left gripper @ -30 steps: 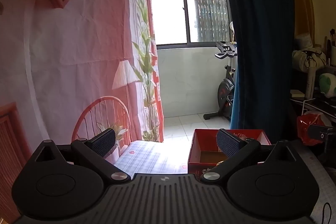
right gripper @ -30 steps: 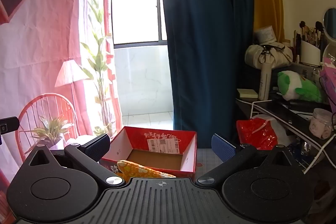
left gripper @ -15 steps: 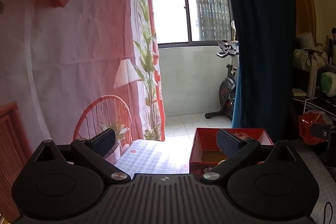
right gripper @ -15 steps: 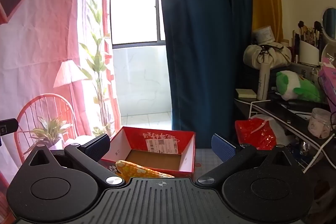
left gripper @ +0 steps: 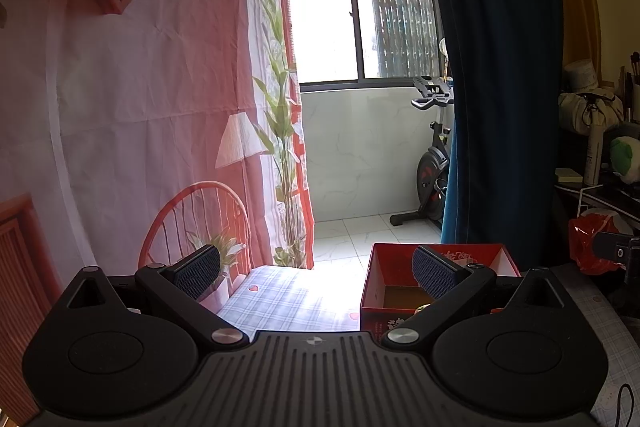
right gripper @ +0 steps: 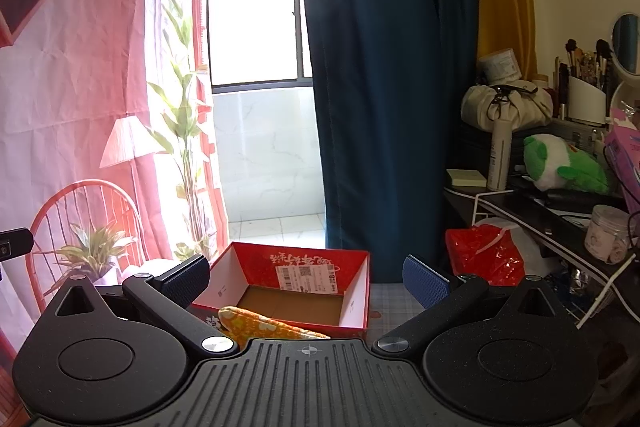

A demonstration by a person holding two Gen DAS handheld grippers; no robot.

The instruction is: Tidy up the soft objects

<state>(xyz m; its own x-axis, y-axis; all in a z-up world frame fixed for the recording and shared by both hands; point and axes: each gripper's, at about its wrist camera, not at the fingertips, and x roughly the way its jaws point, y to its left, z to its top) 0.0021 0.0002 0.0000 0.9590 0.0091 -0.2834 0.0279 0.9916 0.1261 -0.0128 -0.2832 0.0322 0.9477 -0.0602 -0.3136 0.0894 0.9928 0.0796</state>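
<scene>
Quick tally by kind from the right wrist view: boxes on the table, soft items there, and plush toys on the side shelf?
Red boxes: 1
Yellow floral soft items, lying over the box's near edge: 1
Green-and-white plush toys: 1
Total: 3

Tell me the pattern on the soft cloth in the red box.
Yellow-orange cloth with white flowers; right wrist view.

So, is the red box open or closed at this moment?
Open. The red box has no lid on it: the right wrist view looks straight down onto its brown cardboard floor, and a yellow patterned cloth lies over its near edge.
</scene>
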